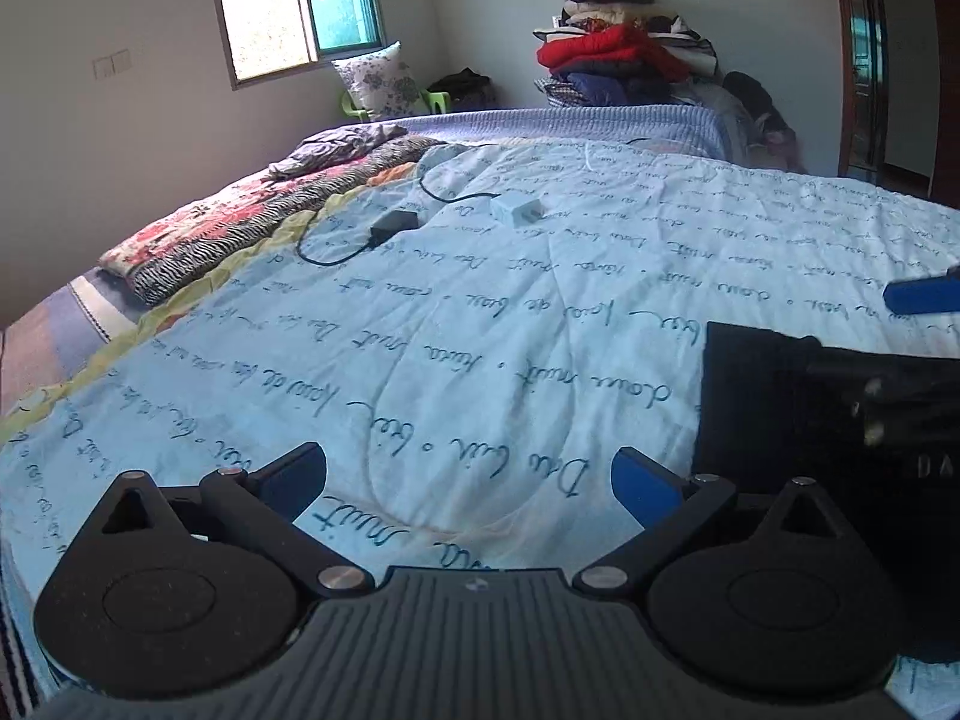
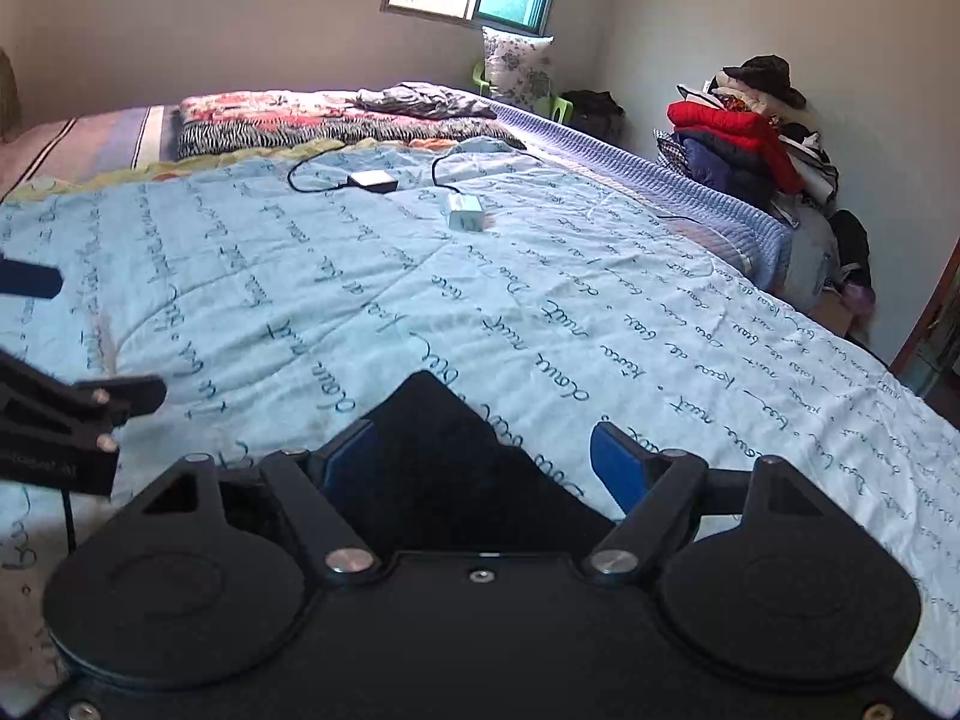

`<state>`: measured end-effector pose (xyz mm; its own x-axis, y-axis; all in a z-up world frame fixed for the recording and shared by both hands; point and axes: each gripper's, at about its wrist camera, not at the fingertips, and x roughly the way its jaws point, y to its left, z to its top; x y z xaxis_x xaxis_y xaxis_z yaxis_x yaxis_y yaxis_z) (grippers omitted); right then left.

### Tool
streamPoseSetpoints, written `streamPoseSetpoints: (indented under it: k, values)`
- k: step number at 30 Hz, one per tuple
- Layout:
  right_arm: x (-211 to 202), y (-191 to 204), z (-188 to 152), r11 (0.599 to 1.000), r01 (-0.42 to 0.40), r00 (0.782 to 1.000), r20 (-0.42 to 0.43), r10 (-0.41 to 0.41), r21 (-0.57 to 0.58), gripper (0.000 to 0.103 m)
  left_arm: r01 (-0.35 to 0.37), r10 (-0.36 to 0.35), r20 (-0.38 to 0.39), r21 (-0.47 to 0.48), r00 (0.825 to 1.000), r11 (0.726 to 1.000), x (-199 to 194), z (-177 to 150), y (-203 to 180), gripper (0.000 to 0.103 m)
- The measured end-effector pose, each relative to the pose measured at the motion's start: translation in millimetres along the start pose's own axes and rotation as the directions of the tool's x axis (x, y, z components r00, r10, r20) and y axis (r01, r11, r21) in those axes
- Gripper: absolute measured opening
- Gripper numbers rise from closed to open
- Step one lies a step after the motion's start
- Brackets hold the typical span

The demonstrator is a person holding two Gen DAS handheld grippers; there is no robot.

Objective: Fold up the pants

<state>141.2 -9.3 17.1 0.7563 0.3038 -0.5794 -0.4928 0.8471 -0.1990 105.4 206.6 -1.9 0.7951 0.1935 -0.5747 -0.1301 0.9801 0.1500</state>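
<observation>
I am working over a bed covered by a pale blue quilt (image 1: 480, 276) printed with script. My left gripper (image 1: 468, 480) hovers low above bare quilt, its jaws spread wide and grasping nothing. The pants (image 1: 756, 396), black, lie flat on the quilt just to its right. My right gripper (image 2: 486, 462) is low over those pants (image 2: 444, 456), jaws also spread, with dark cloth lying between the blue pads (image 2: 618, 468). I judge both are released so I can choose a fresh hold for a fold. Farther up the quilt sit a black adapter (image 1: 393, 222) and a white box (image 1: 516, 209), well apart from the pants.
</observation>
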Motion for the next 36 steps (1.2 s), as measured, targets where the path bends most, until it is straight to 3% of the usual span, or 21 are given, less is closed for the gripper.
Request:
streamPoseSetpoints:
  k: [3, 5, 7, 10, 12, 13, 16, 17, 20, 22, 23, 24, 25, 28, 36]
  values:
    - [22, 15, -19, 0.994, -0.011, 0.994, -0.107, -0.001, -0.104, 0.080, 0.153, -0.153, 0.008, -0.060, 0.988, 0.986, 2, 12, -8, 0.102]
    - [16, 11, -24, 0.998, 0.003, 0.995, -0.100, -0.009, -0.064, 0.081, 0.262, -0.261, 0.026, -0.083, 0.965, 0.962, 6, 22, -17, 0.103]
    - [-7, 3, -27, 0.998, 0.038, 0.996, -0.080, -0.041, -0.045, 0.081, 0.326, -0.326, 0.002, -0.078, 0.945, 0.942, 15, 33, -30, 0.102]
    - [-41, -5, -45, 0.992, 0.098, 0.991, -0.084, -0.104, -0.075, 0.083, 0.435, -0.437, -0.021, -0.048, 0.899, 0.899, 31, 46, -54, 0.102]
    - [-56, -12, -61, 0.997, 0.071, 0.989, -0.127, -0.074, -0.029, 0.083, 0.500, -0.500, -0.052, -0.010, 0.865, 0.866, 49, 51, -75, 0.103]
    - [-61, -16, -70, 0.999, 0.044, 0.987, -0.153, -0.043, 0.006, 0.083, 0.491, -0.490, -0.083, 0.000, 0.868, 0.871, 61, 52, -88, 0.103]
    - [-76, -21, -92, 0.996, 0.036, 0.980, -0.197, -0.019, 0.085, 0.083, 0.341, -0.321, -0.168, 0.109, 0.932, 0.934, 103, 45, -125, 0.103]
    - [-82, -21, -95, 0.994, 0.046, 0.980, -0.196, -0.026, 0.098, 0.083, 0.304, -0.279, -0.170, 0.142, 0.945, 0.942, 112, 41, -132, 0.102]
    - [-114, -18, -90, 0.987, 0.106, 0.987, -0.135, -0.090, 0.118, 0.083, 0.301, -0.280, -0.142, 0.158, 0.949, 0.940, 113, 39, -135, 0.102]
    - [-148, -9, -79, 0.980, 0.179, 0.984, -0.009, -0.179, 0.087, 0.083, 0.282, -0.262, -0.122, 0.194, 0.957, 0.939, 106, 40, -134, 0.102]
    - [-161, -6, -73, 0.975, 0.204, 0.976, 0.056, -0.209, 0.088, 0.089, 0.271, -0.251, -0.116, 0.207, 0.961, 0.940, 105, 39, -136, 0.102]
    - [-171, -6, -69, 0.969, 0.221, 0.966, 0.115, -0.233, 0.110, 0.102, 0.259, -0.240, -0.110, 0.217, 0.964, 0.941, 103, 40, -136, 0.102]
    - [-173, -7, -67, 0.966, 0.223, 0.960, 0.145, -0.242, 0.131, 0.103, 0.247, -0.229, -0.104, 0.226, 0.968, 0.942, 101, 41, -137, 0.102]
    - [-145, -7, -67, 0.969, 0.220, 0.969, 0.084, -0.231, 0.116, 0.102, 0.222, -0.206, -0.094, 0.223, 0.974, 0.949, 92, 43, -138, 0.103]
    - [-112, 9, -70, 0.977, 0.211, 0.975, 0.064, -0.213, 0.042, 0.102, 0.233, -0.211, -0.119, 0.226, 0.970, 0.946, 104, 42, -140, 0.103]
